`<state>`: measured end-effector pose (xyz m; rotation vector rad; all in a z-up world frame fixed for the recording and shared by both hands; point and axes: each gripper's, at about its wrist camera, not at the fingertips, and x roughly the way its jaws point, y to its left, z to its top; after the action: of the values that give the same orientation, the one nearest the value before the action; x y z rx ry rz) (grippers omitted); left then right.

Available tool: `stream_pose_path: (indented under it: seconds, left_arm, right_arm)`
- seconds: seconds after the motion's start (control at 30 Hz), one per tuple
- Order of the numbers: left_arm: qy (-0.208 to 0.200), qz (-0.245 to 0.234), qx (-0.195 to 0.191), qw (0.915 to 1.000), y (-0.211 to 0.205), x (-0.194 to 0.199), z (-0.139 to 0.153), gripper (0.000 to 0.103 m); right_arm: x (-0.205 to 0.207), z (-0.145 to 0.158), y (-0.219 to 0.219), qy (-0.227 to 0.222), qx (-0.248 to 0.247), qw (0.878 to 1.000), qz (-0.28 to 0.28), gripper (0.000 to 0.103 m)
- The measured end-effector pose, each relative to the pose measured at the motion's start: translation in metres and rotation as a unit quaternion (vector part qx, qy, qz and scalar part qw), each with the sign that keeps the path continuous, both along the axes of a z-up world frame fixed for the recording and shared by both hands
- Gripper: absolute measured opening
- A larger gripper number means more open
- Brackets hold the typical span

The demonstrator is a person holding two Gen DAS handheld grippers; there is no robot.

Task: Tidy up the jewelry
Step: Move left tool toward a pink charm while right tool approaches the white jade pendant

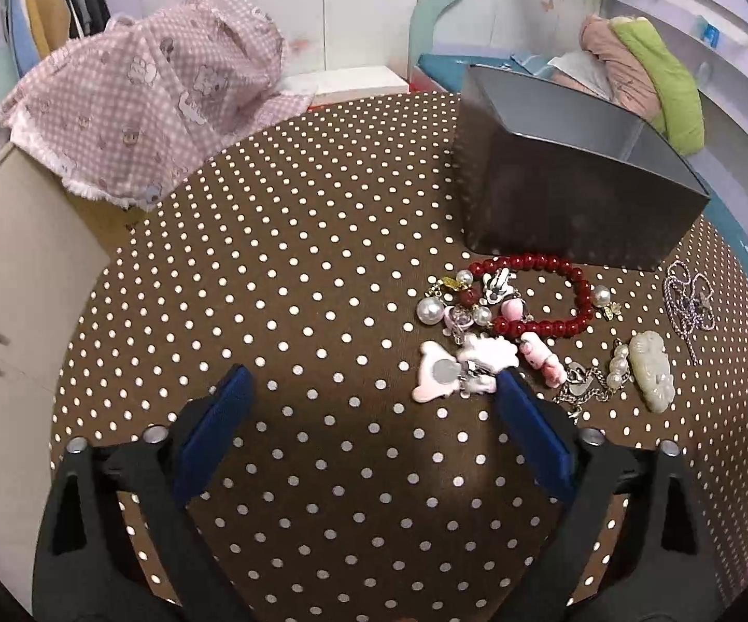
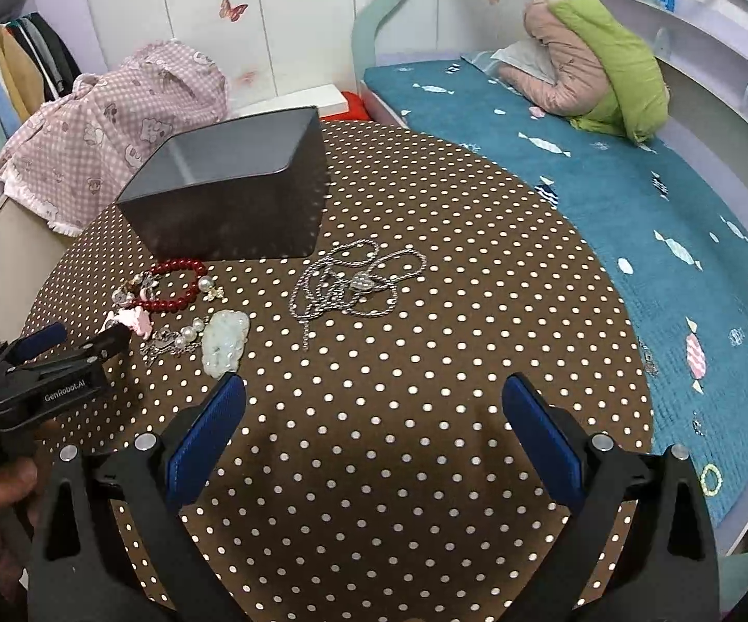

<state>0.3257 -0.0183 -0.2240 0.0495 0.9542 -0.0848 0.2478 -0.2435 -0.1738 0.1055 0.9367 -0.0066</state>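
We log a red bead bracelet [image 1: 539, 295] at centre right below a dark grey metal box [image 1: 576, 176], left gripper [image 1: 374, 394] and right gripper [image 2: 374, 399] both wide, empty.

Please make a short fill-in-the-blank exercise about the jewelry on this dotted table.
1. The bead bracelet lying before the dark box is ____ in colour.
2. The silver chain lies ____ the box, not in it.
3. The jaws of the right gripper are ____.

Missing words: red; outside; open
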Motion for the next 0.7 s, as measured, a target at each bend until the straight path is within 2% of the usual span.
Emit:
stream_pose_path:
  seconds: [0.03,0.13,0.17,0.23,0.33,0.43,0.47,0.53,0.7]
  left_arm:
    - [-0.003,-0.005,0.001,1.0000,0.000,-0.001,0.001,0.079]
    - [-0.009,-0.025,-0.005,0.9996,0.002,-0.004,0.006,0.056]
    - [-0.010,-0.030,-0.004,0.9995,0.002,-0.003,0.007,0.052]
    - [-0.012,-0.042,-0.012,0.9990,0.001,-0.004,0.010,0.031]
    - [-0.009,-0.050,-0.033,0.9982,0.007,-0.005,0.013,0.018]
    - [-0.010,-0.054,-0.051,0.9972,0.014,-0.010,0.014,0.014]
    - [-0.010,-0.054,-0.054,0.9970,0.016,-0.012,0.014,0.010]
    - [-0.010,-0.053,-0.061,0.9967,0.020,-0.019,0.014,0.010]
    - [-0.015,-0.039,-0.059,0.9974,0.033,-0.032,0.016,0.012]
  right_arm:
    - [0.001,-0.001,0.001,0.001,0.003,1.000,0.004,0.095]
    - [0.003,-0.003,0.007,0.003,0.010,1.000,0.017,0.095]
    - [0.004,-0.003,0.010,0.003,0.012,1.000,0.021,0.095]
    - [0.007,-0.005,0.017,0.002,0.018,0.999,0.035,0.095]
    - [0.014,-0.012,0.029,0.008,0.019,0.998,0.053,0.095]
    - [0.021,-0.018,0.039,0.012,0.016,0.998,0.065,0.092]
    - [0.025,-0.021,0.042,0.015,0.013,0.997,0.068,0.090]
    - [0.030,-0.026,0.048,0.021,0.007,0.997,0.075,0.082]
    - [0.033,-0.026,0.056,0.018,0.001,0.997,0.075,0.081]
